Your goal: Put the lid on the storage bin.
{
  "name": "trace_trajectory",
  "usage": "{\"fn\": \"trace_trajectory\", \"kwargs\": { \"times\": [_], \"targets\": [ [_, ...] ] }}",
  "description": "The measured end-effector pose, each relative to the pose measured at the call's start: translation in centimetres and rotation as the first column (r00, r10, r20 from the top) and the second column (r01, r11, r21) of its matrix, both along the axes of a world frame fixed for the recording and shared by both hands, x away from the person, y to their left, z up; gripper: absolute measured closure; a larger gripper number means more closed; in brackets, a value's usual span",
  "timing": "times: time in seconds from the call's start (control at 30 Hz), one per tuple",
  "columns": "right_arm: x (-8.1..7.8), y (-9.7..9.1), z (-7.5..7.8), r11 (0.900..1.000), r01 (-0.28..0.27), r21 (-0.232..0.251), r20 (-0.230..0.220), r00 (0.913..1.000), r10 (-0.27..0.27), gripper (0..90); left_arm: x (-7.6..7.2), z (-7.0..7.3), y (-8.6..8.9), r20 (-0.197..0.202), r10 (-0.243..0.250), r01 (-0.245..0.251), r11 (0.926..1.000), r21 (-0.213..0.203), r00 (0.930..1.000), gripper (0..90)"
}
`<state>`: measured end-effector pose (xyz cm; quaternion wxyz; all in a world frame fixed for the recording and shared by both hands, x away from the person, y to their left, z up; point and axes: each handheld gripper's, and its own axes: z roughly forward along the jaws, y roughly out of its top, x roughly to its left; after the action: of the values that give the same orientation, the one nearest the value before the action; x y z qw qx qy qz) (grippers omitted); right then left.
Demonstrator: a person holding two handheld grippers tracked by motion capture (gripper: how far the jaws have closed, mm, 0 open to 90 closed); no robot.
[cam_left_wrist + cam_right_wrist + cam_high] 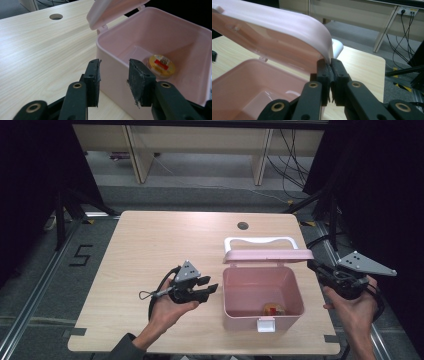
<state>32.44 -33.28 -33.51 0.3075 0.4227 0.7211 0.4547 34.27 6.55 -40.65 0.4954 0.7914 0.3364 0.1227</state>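
Holding the pink box [262, 292] open on the bench [150, 250], round tin [161, 65] already inside.
Right tool [330, 65] pinches the lid [287, 30]; left tool [113, 70], jaws apart, hovers empty beside the box. Closing remains, I judge.

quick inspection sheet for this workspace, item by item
surface: light wood table with a round grommet hole near its far edge
job's things: pink box open, its lid raised with a white handle; a small round yellow item with a red label lies on the box floor
clutter: nothing seen
grippers: left gripper open, jaws astride the box's near wall without pressing; right gripper shut on the lid's edge
cables: a cable trails from the left gripper; more cables hang behind the table
surroundings: grey floor, a "5" marked on it, desk legs beyond
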Motion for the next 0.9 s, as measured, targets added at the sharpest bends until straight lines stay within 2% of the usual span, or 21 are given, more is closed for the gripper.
{"fn": "trace_trajectory", "kwargs": {
  "times": [0.2,0.23,0.27,0.3,0.37,0.4,0.47,0.5,0.53,0.57,0.63,0.67,0.7,0.73,0.77,0.8,0.87,0.9],
  "targets": [
    [-0.9,-0.2,-0.5,0.9999,-0.015,-0.005,-0.008,0.9999,0.015,86.1,-1.4,-0.2,1.3,-0.003,-0.01,0.01,0.9995,0.029,0.9999,58.9],
    [-1.1,-0.1,-0.5,0.9999,-0.005,0.014,-0.026,0.9996,0.005,86.0,-1.9,-0.4,1.7,-0.007,-0.023,0.023,0.9994,0.027,0.9997,58.7],
    [-1.2,-0.3,-0.6,0.9998,-0.021,-0.007,-0.016,0.9997,0.021,85.9,-2.1,-0.6,1.9,0.0,-0.023,0.023,0.9992,0.033,0.9997,58.2],
    [-1.3,-0.3,-0.7,0.9997,-0.022,-0.008,-0.019,0.9996,0.021,85.8,-2.4,-0.7,2.1,0.0,-0.019,0.019,0.9991,0.037,0.9998,57.7],
    [-1.7,-0.3,-0.9,0.9997,-0.026,0.004,-0.043,0.9987,0.026,85.6,-2.8,-0.9,2.6,0.002,-0.023,0.023,0.9994,0.026,0.9997,55.6],
    [-1.7,-0.5,-0.9,0.9995,-0.031,-0.009,-0.028,0.9991,0.03,85.5,-3.0,-1.0,2.9,-0.001,-0.015,0.015,0.9996,0.024,0.9999,55.1],
    [-1.9,-0.5,-1.2,0.9991,-0.042,0.01,-0.038,0.9983,0.043,85.3,-3.4,-1.2,3.5,0.002,-0.011,0.011,0.9998,0.017,0.9999,54.2],
    [-2.1,-0.5,-1.3,0.9994,-0.036,0.003,-0.037,0.9987,0.036,85.3,-3.6,-1.4,3.8,-0.007,-0.017,0.017,0.9996,0.021,0.9998,53.3],
    [-2.4,-0.5,-1.4,0.9996,-0.027,0.011,-0.062,0.9977,0.028,85.2,-3.8,-1.5,4.0,-0.011,-0.013,0.013,0.9995,0.028,0.9999,51.9],
    [-2.4,-0.6,-1.5,0.999,-0.045,0.0,-0.054,0.9975,0.045,85.1,-4.0,-1.9,4.2,-0.008,-0.004,0.005,0.9998,0.02,1.0,50.6],
    [-2.6,-0.7,-1.8,0.9987,-0.05,-0.008,-0.055,0.9972,0.05,85.0,-4.3,-2.1,4.6,-0.018,-0.004,0.005,0.9994,0.034,0.9998,49.8],
    [-2.9,-0.5,-1.8,0.9993,-0.034,0.011,-0.079,0.9963,0.035,85.0,-4.5,-2.4,4.8,-0.012,-0.001,0.001,0.9996,0.028,0.9999,49.3],
    [-2.8,-0.6,-2.0,0.9991,-0.043,-0.007,-0.047,0.998,0.043,85.0,-4.6,-2.6,5.0,-0.019,0.0,0.001,0.9993,0.038,0.9998,49.0],
    [-3.0,-0.7,-2.1,0.9985,-0.053,-0.013,-0.068,0.9964,0.052,84.9,-4.8,-2.8,5.0,-0.021,0.001,0.0,0.9995,0.031,0.9998,48.6],
    [-3.3,-0.6,-2.2,0.9989,-0.046,0.004,-0.093,0.9946,0.046,84.9,-4.9,-2.9,5.2,-0.024,0.002,-0.001,0.9993,0.037,0.9997,48.5],
    [-3.2,-0.8,-2.3,0.998,-0.062,-0.015,-0.073,0.9955,0.061,84.9,-4.9,-2.9,5.2,-0.024,0.002,-0.001,0.9993,0.037,0.9997,48.2],
    [-3.4,-0.8,-2.6,0.9981,-0.06,-0.016,-0.079,0.9952,0.058,84.9,-5.4,-3.4,5.6,-0.031,0.002,0.0,0.9987,0.051,0.9995,47.6],
    [-3.8,-0.7,-2.6,0.9988,-0.05,0.001,-0.113,0.9924,0.05,84.9,-5.4,-3.5,5.7,-0.033,-0.005,0.007,0.9989,0.047,0.9994,47.4]
  ]
}}
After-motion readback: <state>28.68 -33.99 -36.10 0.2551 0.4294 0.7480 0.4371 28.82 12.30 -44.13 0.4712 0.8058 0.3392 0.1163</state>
